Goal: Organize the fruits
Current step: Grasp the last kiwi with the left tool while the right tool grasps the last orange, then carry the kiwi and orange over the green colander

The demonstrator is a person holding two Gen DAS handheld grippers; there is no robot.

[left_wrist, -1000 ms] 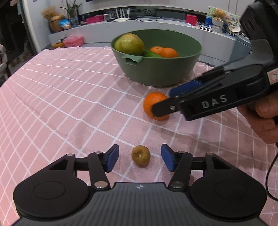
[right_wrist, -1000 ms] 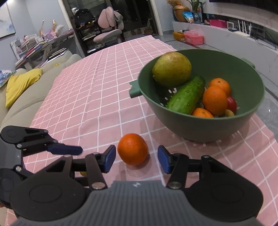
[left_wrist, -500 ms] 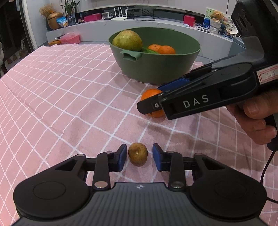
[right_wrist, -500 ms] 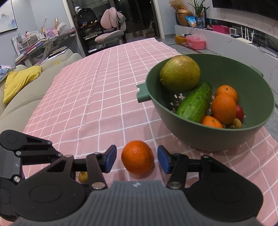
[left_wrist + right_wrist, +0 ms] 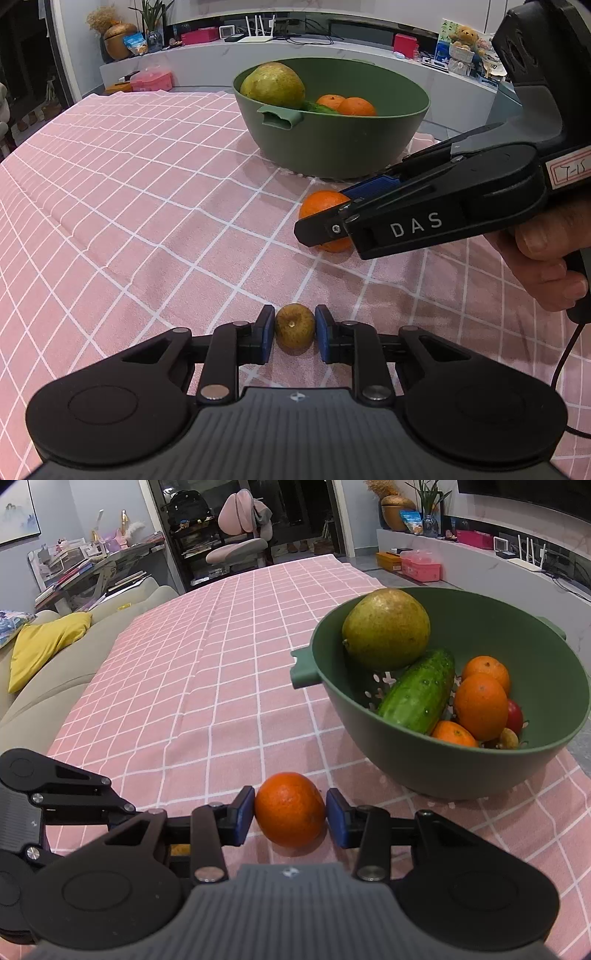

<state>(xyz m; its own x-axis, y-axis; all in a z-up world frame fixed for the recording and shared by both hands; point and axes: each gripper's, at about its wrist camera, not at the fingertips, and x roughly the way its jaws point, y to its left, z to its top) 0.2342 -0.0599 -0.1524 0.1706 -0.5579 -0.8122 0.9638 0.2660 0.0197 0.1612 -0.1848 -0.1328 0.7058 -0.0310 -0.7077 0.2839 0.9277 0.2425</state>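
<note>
Clamping small brown fruit [image 5: 294, 325], left gripper [image 5: 294, 334] sits mid-counter [image 5: 129, 206], open cloth leftward. Right gripper [image 5: 290, 814] closing, pads touching orange [image 5: 290, 808]; green bowl [image 5: 461, 771] close ahead.

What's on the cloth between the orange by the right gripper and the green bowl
Nothing: the right wrist view shows only bare pink checked tablecloth between the orange and the green bowl.

A small brownish-yellow fruit [image 5: 294, 326] sits on the pink checked desk [image 5: 147, 206]. A round orange mandarin [image 5: 290, 809] lies at about 1 o'clock from it, near the green bowl [image 5: 461, 771], which holds a pear [image 5: 386, 627], a cucumber [image 5: 419, 692] and more mandarins [image 5: 480, 705].
</note>
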